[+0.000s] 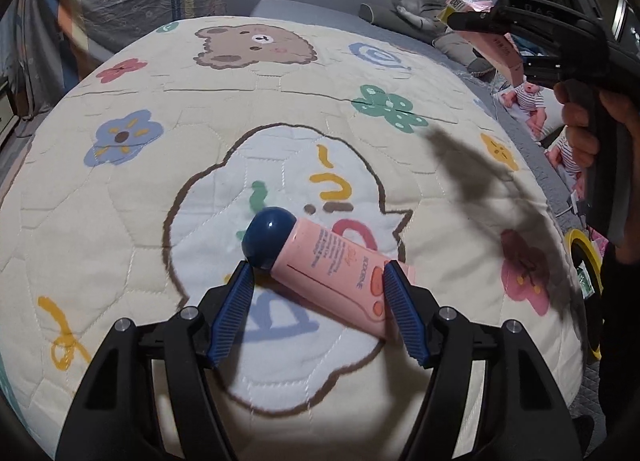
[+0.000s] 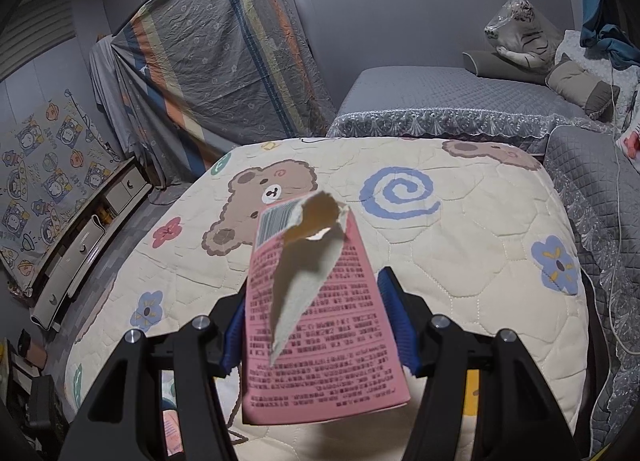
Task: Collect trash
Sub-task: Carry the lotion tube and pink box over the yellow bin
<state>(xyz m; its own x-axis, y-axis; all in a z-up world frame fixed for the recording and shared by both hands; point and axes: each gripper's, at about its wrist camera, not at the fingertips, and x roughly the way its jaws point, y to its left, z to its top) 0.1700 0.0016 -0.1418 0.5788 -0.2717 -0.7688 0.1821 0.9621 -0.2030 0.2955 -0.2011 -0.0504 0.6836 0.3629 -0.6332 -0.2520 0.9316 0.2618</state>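
Note:
A pink tube (image 1: 332, 269) with a dark blue cap (image 1: 269, 239) lies slantwise on the cartoon quilt (image 1: 200, 101). My left gripper (image 1: 316, 273) stands open over it, one blue finger by the cap and the other at the tube's flat end; the tube rests on the quilt between them. My right gripper (image 2: 314, 289) is shut on a torn pink carton (image 2: 328, 333), which it holds in the air above the quilt (image 2: 460, 261). In the left wrist view that gripper (image 1: 480, 25), the carton (image 1: 498, 47) and a person's hand (image 1: 580, 133) show at the upper right.
Behind the quilted mattress runs a grey couch (image 2: 440, 101) with pillows and a bagged plush tiger (image 2: 520, 37). Dolls (image 1: 528, 101) and a yellow tape roll (image 1: 588, 261) lie at the right. A low cabinet (image 2: 80, 241) and a hung striped sheet (image 2: 224, 61) stand left.

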